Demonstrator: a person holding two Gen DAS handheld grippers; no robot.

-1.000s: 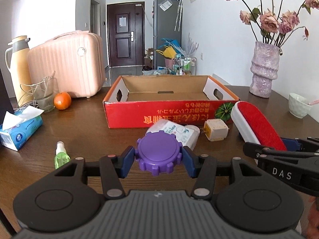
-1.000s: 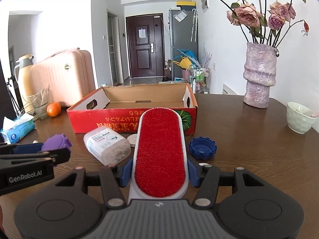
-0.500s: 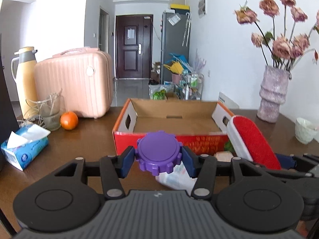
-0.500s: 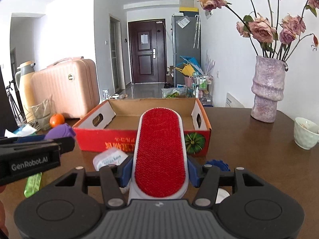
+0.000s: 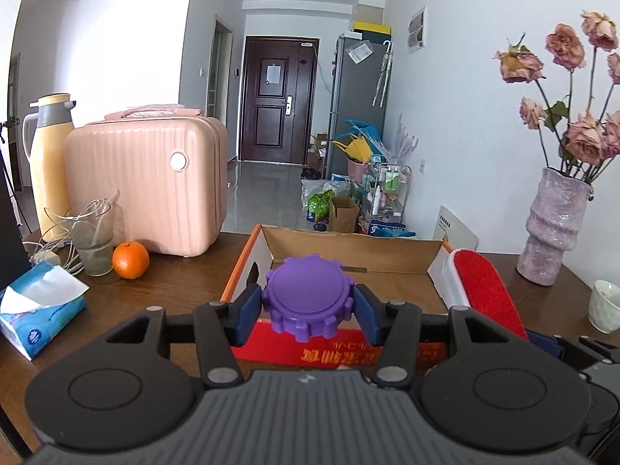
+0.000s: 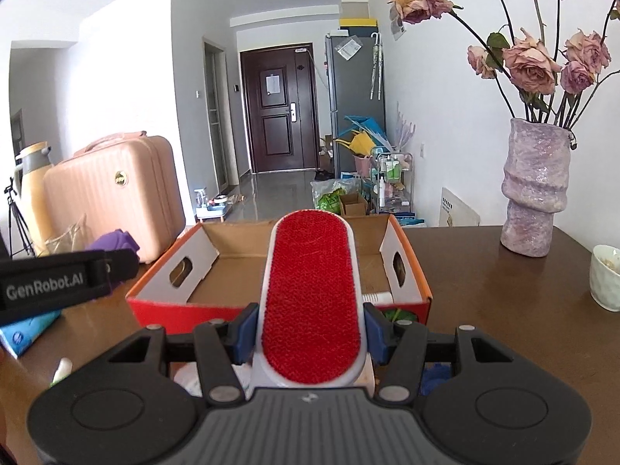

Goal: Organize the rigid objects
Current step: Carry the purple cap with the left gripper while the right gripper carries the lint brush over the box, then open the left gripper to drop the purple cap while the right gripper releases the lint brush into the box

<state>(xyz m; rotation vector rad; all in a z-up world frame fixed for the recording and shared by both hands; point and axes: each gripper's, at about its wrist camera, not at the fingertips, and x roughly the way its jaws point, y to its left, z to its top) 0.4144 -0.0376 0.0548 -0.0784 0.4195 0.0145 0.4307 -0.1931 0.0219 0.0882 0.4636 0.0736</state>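
Note:
My left gripper (image 5: 309,312) is shut on a purple gear-shaped lid (image 5: 310,295) and holds it in the air over the front wall of the red cardboard box (image 5: 348,348). My right gripper (image 6: 310,329) is shut on a red lint brush (image 6: 312,294) with a white rim and holds it above the box (image 6: 217,271), pointing into it. The brush also shows at the right in the left wrist view (image 5: 480,290). The left gripper and the purple lid (image 6: 116,242) show at the left in the right wrist view. The box floor looks bare.
On the brown table stand a pink suitcase (image 5: 147,186), a yellow thermos (image 5: 48,162), a glass (image 5: 93,240), an orange (image 5: 130,260), a tissue pack (image 5: 38,306), a purple vase of roses (image 6: 536,190) and a white cup (image 6: 606,275). Small items lie under the grippers.
Both grippers have risen from the table and moved forward toward the box, each still holding its object. The items on the table have dropped out of sight beneath them.

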